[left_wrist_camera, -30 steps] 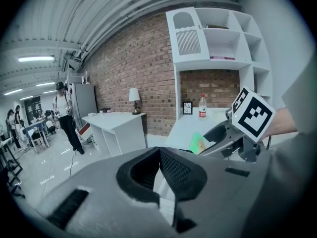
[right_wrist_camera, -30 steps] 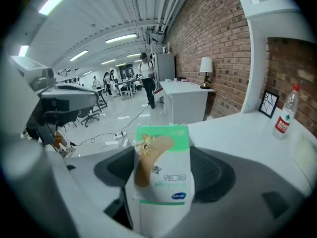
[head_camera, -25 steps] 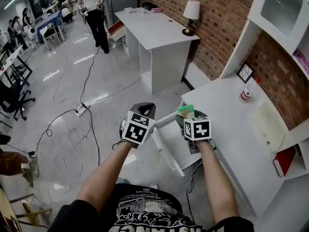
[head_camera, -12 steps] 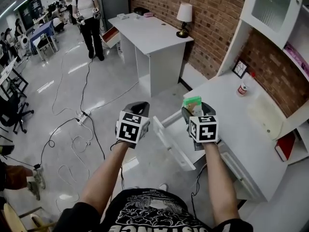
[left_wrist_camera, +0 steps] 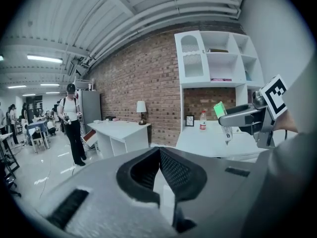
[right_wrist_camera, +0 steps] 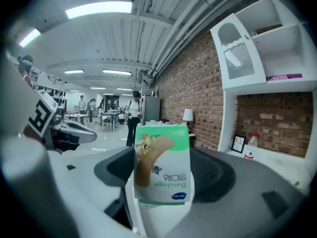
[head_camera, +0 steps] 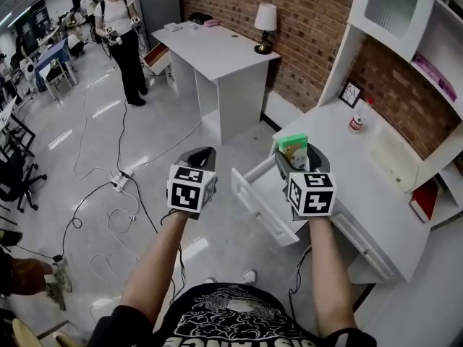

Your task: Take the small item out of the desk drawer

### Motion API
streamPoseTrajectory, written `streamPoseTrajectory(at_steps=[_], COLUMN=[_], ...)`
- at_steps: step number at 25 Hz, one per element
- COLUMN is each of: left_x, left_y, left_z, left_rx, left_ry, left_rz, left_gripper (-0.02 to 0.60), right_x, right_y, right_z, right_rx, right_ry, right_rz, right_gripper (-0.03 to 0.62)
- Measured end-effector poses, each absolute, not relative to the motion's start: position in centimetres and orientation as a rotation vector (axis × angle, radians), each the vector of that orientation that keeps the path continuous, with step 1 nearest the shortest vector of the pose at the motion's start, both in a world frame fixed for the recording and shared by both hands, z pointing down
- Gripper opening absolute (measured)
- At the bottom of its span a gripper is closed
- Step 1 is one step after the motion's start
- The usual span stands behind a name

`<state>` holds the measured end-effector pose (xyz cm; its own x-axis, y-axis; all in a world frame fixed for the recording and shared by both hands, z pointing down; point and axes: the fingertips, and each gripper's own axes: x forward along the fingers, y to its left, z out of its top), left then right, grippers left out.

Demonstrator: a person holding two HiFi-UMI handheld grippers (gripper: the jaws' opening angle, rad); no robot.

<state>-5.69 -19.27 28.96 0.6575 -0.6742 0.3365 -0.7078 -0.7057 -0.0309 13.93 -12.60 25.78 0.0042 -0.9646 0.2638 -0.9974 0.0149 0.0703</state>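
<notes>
My right gripper [head_camera: 295, 162] is shut on a small green and white bandage box [head_camera: 293, 149], which it holds upright above the open white desk drawer [head_camera: 255, 199]. In the right gripper view the bandage box [right_wrist_camera: 163, 168] stands between the two dark pads, printed face toward the camera. Left of the drawer, over the floor, my left gripper [head_camera: 202, 154] hangs with its jaws closed together and nothing between them. Its pads [left_wrist_camera: 168, 170] meet at the tip in the left gripper view, where the right gripper [left_wrist_camera: 242, 116] and the bandage box [left_wrist_camera: 219, 109] show at the right.
The white desk [head_camera: 340, 165] carries a bottle [head_camera: 355, 122] and a small picture frame [head_camera: 350, 92] by the brick wall. A red book [head_camera: 422, 201] lies on a lower shelf. A second desk with a lamp [head_camera: 265, 18] stands beyond. A person [head_camera: 119, 27] and cables [head_camera: 123, 179] are on the floor at left.
Both grippers have risen. The right one has lifted the bandage box higher above the open drawer, and the left one has drawn a little away from the drawer front.
</notes>
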Motion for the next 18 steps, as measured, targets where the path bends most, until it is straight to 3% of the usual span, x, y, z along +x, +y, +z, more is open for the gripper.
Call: streamPoseTrajectory(at_steps=[18], left_x=[-6.4], left_y=[-17.7], left_z=[28.6], left_rx=[2.790], left_ry=[-1.150], left_rz=[0.483], left_gripper=[0.005], right_x=[13.5], right_y=[-10.9], right_z=[24.2], right_rx=[2.083], right_ry=[-2.021], right_rz=[0.117], right_gripper=[0.345])
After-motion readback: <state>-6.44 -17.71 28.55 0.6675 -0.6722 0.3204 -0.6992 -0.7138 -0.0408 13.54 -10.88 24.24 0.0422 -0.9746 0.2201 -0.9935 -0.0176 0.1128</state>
